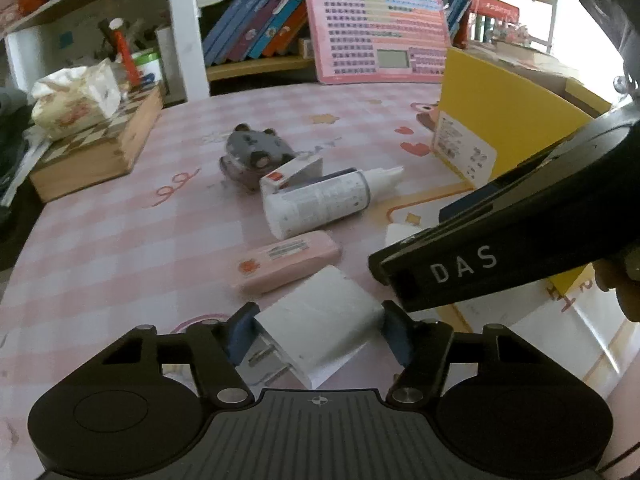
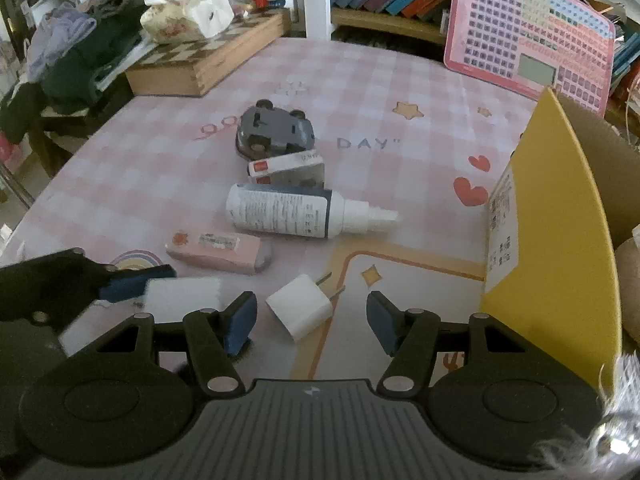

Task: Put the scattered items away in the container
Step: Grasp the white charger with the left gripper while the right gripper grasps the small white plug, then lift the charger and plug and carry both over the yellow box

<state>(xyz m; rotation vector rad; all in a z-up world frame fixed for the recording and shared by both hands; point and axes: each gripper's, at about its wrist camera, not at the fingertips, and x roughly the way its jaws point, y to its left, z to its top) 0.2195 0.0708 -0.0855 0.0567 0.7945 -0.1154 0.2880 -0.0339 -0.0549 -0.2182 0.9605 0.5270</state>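
Note:
My left gripper point(image 1: 316, 330) is shut on a large white charger point(image 1: 320, 320), prongs toward the camera, one blue pad against each side. In the right wrist view the same charger point(image 2: 180, 294) shows at the left. My right gripper point(image 2: 312, 320) stands open around a small white plug adapter point(image 2: 300, 306) lying on the table, pads clear of it. Beyond lie a pink case point(image 1: 288, 260), a white spray bottle point(image 1: 320, 200), a small white-and-red box point(image 1: 292, 172) and an overturned grey toy car point(image 1: 252, 152). The yellow cardboard box point(image 2: 560, 220) stands open at the right.
A wooden chess box point(image 1: 100, 148) with a tissue pack point(image 1: 76, 96) on it sits at the back left. A pink keyboard board point(image 1: 380, 32) leans on the bookshelf behind. Clothes are piled on a chair point(image 2: 72, 56) at the left.

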